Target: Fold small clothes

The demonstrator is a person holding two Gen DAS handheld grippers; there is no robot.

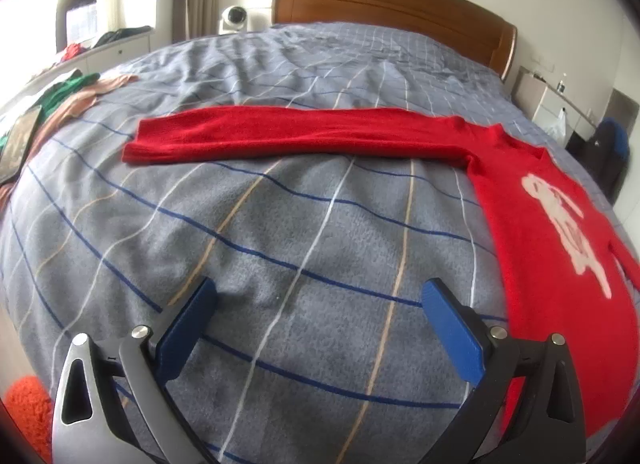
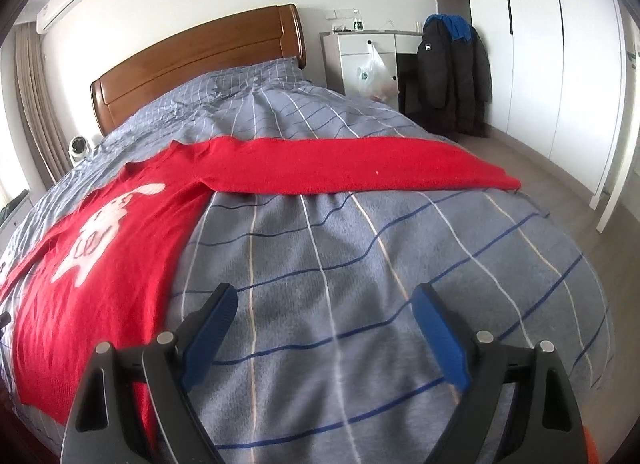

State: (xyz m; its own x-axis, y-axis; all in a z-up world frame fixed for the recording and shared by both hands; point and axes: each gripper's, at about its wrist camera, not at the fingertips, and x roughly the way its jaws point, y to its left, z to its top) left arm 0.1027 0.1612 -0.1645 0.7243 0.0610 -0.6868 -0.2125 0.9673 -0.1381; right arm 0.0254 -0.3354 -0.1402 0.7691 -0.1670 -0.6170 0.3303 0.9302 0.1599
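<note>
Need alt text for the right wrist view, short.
A red sweater with a white cartoon print lies flat on a grey checked bedspread, one sleeve stretched straight toward the bed's right edge. The right gripper hovers open over bare bedspread, holding nothing. Behind: wooden headboard, dark jacket, white wardrobe.

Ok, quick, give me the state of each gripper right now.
Left gripper: open, holding nothing, above the grey checked bedspread.
Right gripper: open, holding nothing, beside the red knitted sweater.

Grey checked bedspread [image 1: 280, 224] covers bed; wooden headboard [image 1: 392, 4] far. Dark jackets [image 2: 452, 76] hang far right by white wardrobe [image 2: 540, 44].
</note>
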